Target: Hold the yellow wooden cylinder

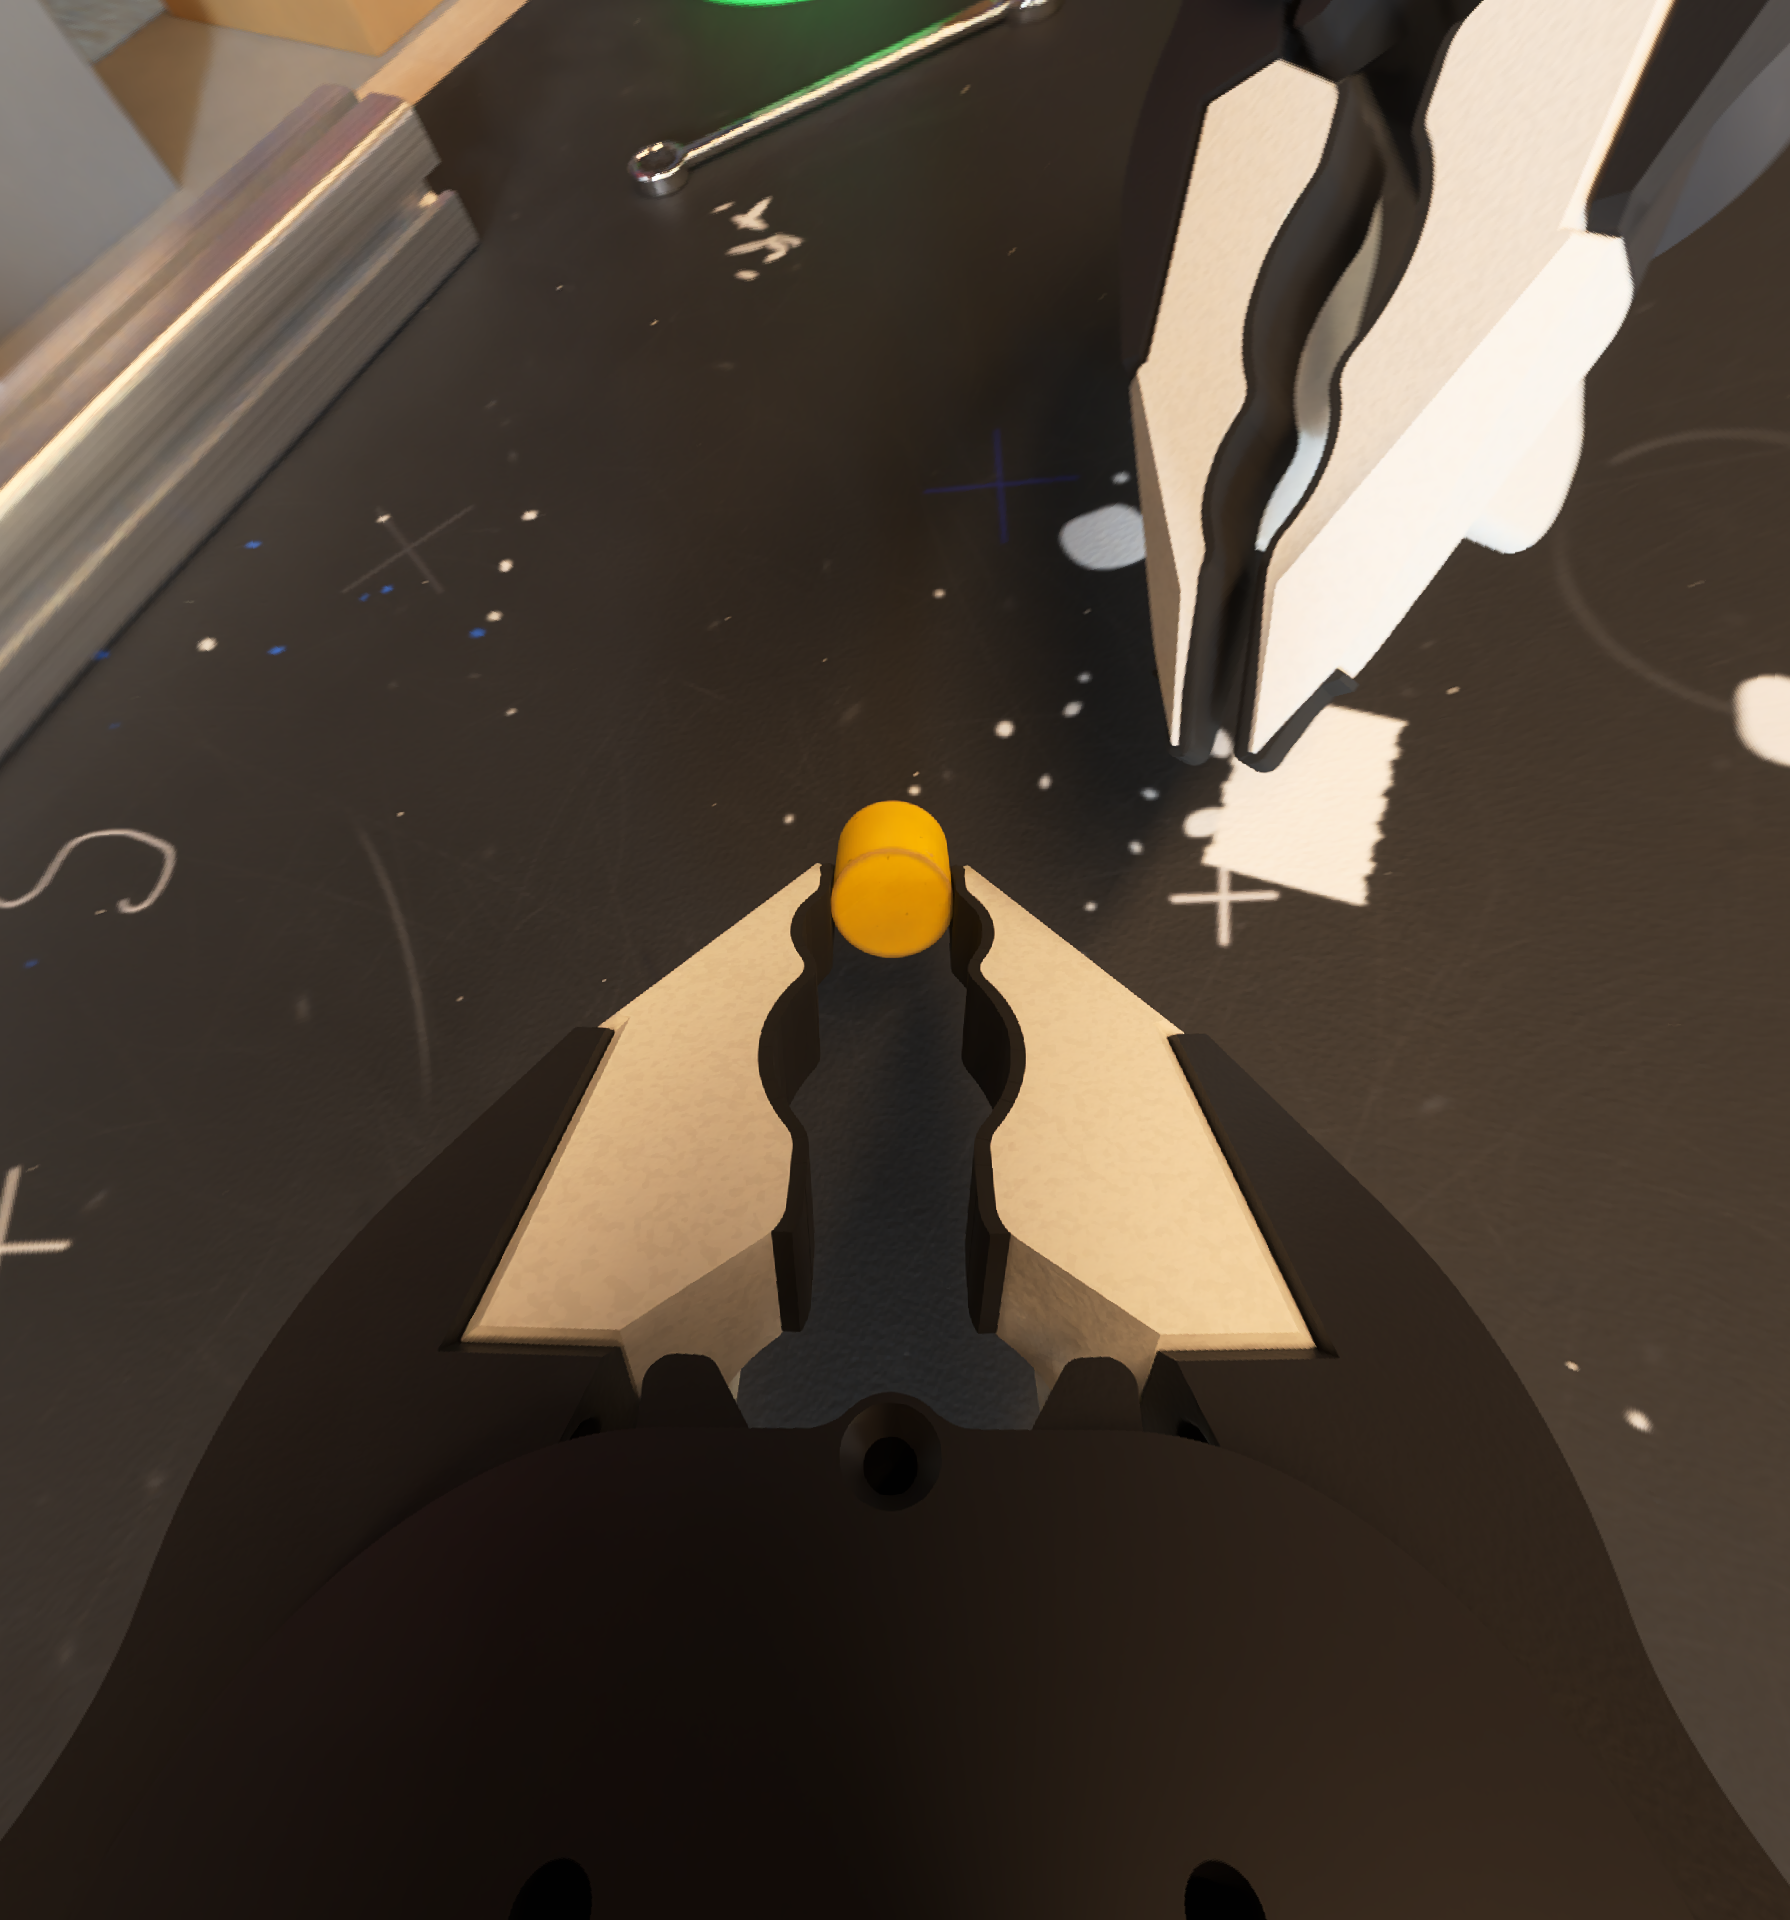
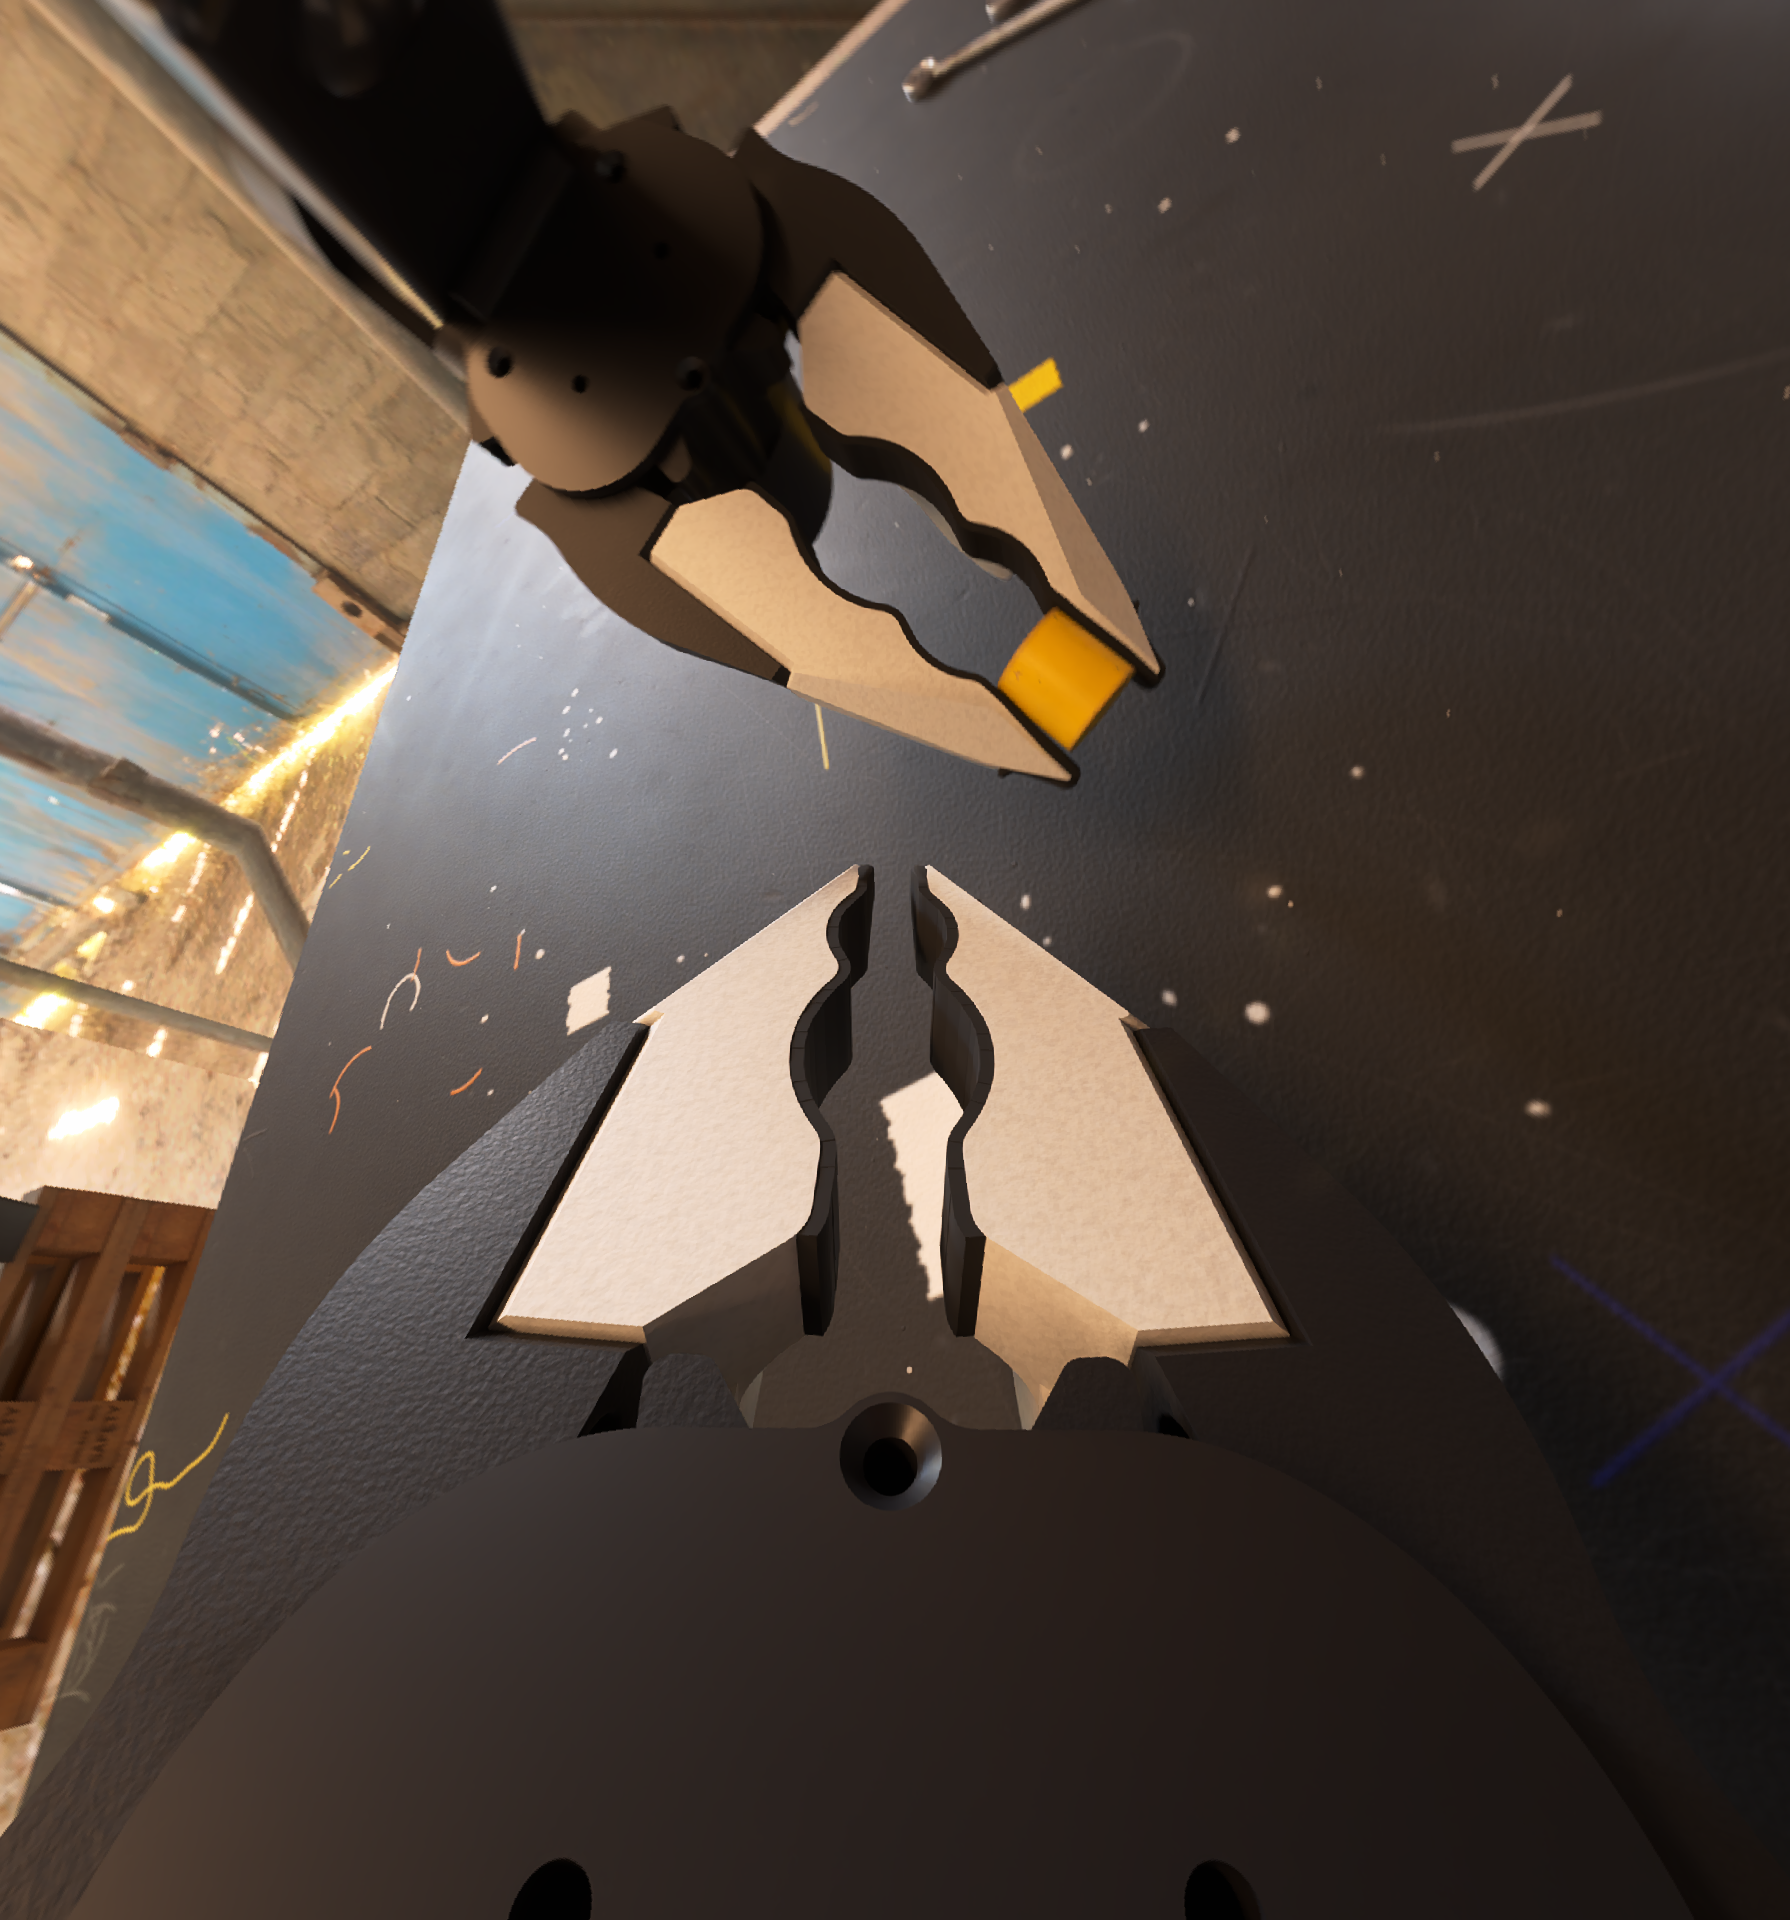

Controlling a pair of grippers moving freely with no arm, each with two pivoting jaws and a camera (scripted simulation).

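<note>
- The dark table [image 1: 662,644] spreads across both views, its top flecked with white paint spots, chalk crosses and faint arcs.
- The left gripper [image 1: 891,883] fills the near part of its own wrist view; its two cream fingers are closed part way, pinching the yellow wooden cylinder [image 1: 889,881] at the very tips. In the right wrist view the same gripper [image 2: 1099,707] shows farther off, with the cylinder [image 2: 1062,675] clamped crosswise between the tips and apparently lifted off the table.
- The right gripper [image 2: 893,883] fills the near part of its own view, its fingers drawn almost together with only a thin gap at the tips and nothing between them. From the left wrist view it [image 1: 1223,743] hangs at the far right, tips pointing down, close above the table.
- A ridged aluminium bar [image 1: 174,416] lies along the table's left edge.
- A wooden pallet [image 2: 49,1455] stands beyond the table at the left of the right wrist view.
- A slim steel spanner [image 1: 829,94] lies at the far side of the table.
- A white tape patch [image 1: 1306,821] sits on the table just under the right gripper's tips.
</note>
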